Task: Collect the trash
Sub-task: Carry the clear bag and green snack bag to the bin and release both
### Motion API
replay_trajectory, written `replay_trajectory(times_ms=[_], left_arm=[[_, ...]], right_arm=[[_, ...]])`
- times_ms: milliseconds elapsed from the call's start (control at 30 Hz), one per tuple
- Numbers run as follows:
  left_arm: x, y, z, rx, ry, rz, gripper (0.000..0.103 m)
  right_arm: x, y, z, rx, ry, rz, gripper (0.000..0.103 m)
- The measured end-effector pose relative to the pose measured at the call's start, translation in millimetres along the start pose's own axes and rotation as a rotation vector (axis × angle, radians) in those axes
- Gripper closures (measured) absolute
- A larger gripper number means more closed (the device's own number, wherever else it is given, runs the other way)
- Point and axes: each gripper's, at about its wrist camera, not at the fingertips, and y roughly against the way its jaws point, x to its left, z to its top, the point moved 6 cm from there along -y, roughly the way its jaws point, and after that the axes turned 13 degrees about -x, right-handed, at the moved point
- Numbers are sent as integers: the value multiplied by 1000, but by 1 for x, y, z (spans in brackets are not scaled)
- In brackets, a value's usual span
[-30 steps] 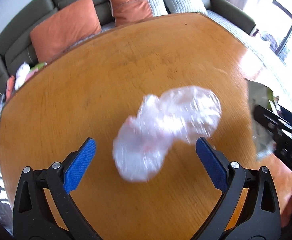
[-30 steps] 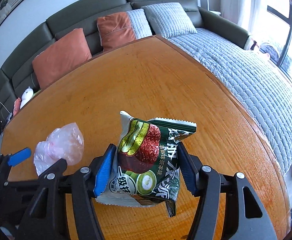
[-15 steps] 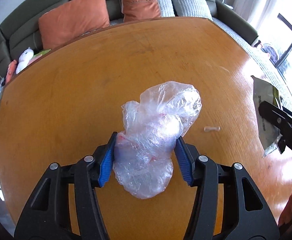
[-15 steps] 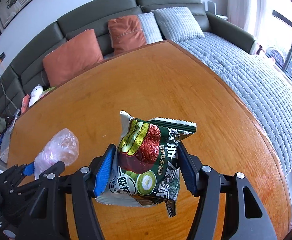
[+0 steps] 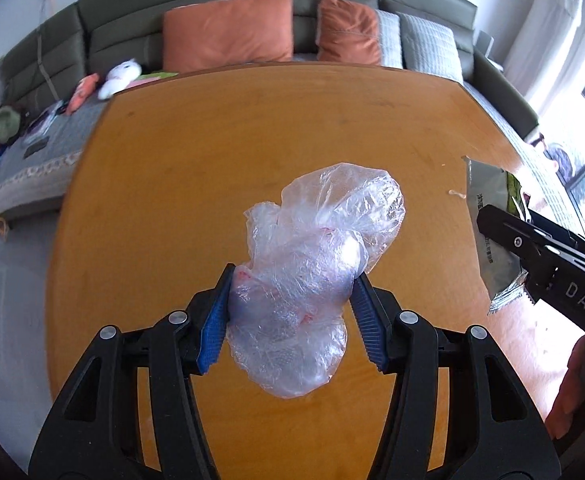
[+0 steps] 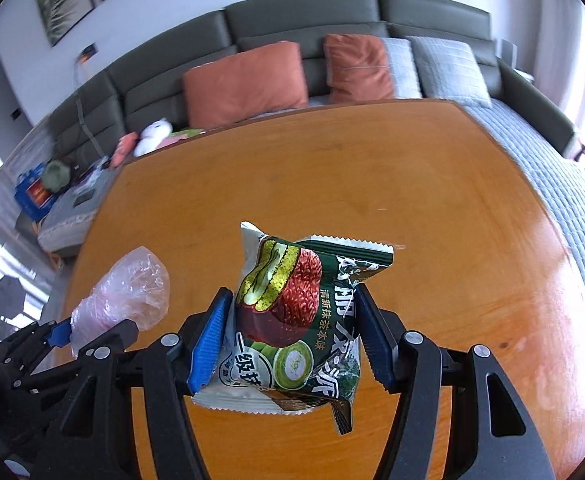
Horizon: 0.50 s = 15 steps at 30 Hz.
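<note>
Living room, trash run: my left gripper (image 5: 290, 312) is clamped on a crumpled clear plastic bag (image 5: 312, 272), its blue pads (image 5: 214, 320) pressing the bag's middle while the loose top balloons toward one o'clock and the bottom hangs below the jaws. My right gripper (image 6: 288, 336) is clamped on a green snack wrapper (image 6: 296, 320), pinched across its midsection, the crimped top edge poking up at twelve o'clock. Both pieces look clear of the wooden table (image 5: 212, 160), which is otherwise nearly bare save a small pale scrap (image 5: 456, 193) near the wrapper at three o'clock in the left view. A sofa (image 6: 292, 20) with orange cushions (image 6: 244, 80) runs along the far side at twelve o'clock.

I judge both items featherlight and soft. The bag is slick film that can slide through the pads, so a bunched middle is the sensible hold. The wrapper is crinkly, a little stiffer, and grips best across its flat body rather than its sealed edges.
</note>
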Motion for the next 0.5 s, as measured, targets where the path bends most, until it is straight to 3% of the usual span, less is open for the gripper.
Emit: replay_trajectory(times_ms=[500], left_arm=[[167, 113, -84, -63, 256, 201, 48]], right_arm=[[210, 34, -55, 57, 257, 327, 40]])
